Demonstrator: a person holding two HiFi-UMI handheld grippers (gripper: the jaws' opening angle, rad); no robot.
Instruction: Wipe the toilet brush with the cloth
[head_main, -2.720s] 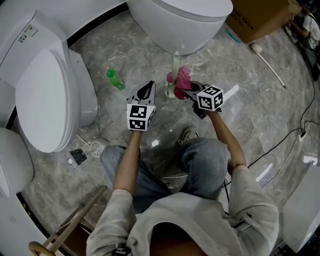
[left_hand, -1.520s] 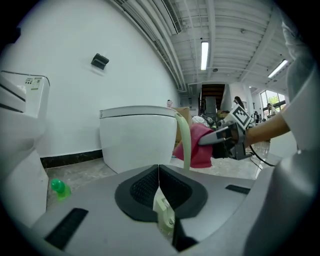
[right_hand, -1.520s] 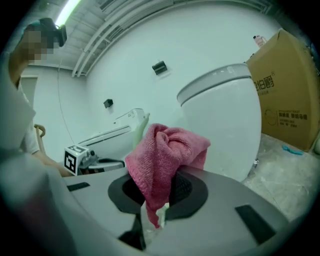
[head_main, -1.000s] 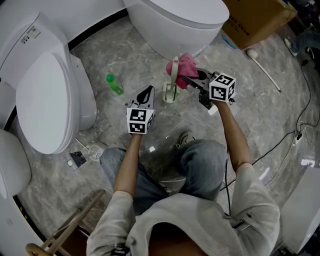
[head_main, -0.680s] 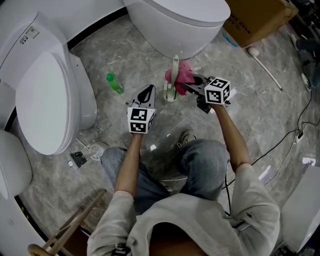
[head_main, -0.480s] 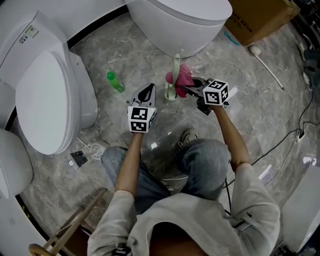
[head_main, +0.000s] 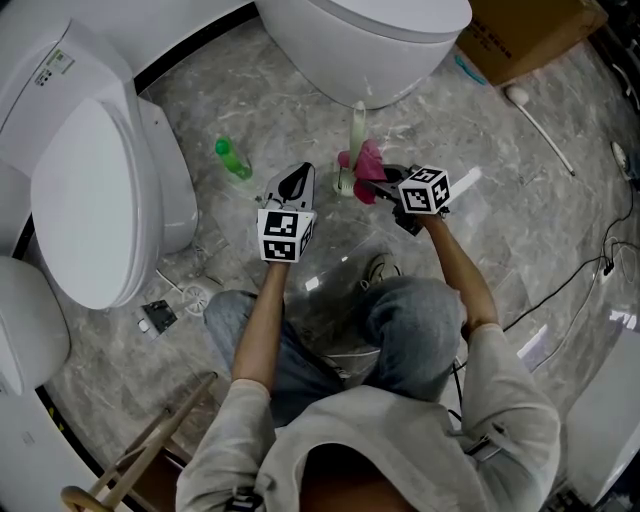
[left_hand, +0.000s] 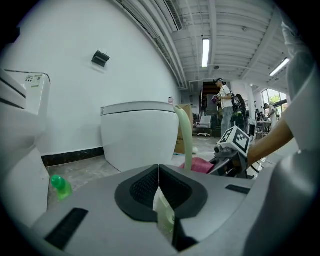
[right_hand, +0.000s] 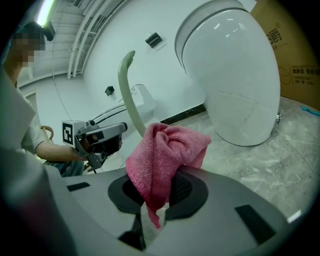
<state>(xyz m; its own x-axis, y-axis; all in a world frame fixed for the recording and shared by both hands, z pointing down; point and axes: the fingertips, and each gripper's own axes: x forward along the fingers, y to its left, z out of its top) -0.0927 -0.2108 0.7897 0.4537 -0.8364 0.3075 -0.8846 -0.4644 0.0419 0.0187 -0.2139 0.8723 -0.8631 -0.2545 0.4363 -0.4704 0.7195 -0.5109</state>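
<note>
While the right gripper (right_hand: 152, 194) is clamped tight on a bunched pink cloth (right_hand: 161, 150), the left gripper (left_hand: 159, 171) has its jaws pressed together at the tips. A pale green bit shows in the slit under those tips. I can't tell if it is pinched there or just seen behind.

Head view: the left gripper (head_main: 298, 178) sits just left of the toilet brush (head_main: 358, 122), tips apart from it. The right gripper (head_main: 380, 180) comes in from the right, with the pink cloth (head_main: 367, 160) up against the lower part of the brush handle.

The toilet brush stands upright in its holder (head_main: 345, 184) on the grey marble floor (head_main: 520, 200). Its curved pale green handle rises beside the pink cloth in both gripper views.

A white toilet bowl (head_main: 365, 45) is close behind the brush. A green bottle (head_main: 232, 160) lies on the floor to the left. A second toilet (head_main: 90, 190), lid down, is at far left, and a cardboard box (head_main: 525, 30) is at upper right.
</note>
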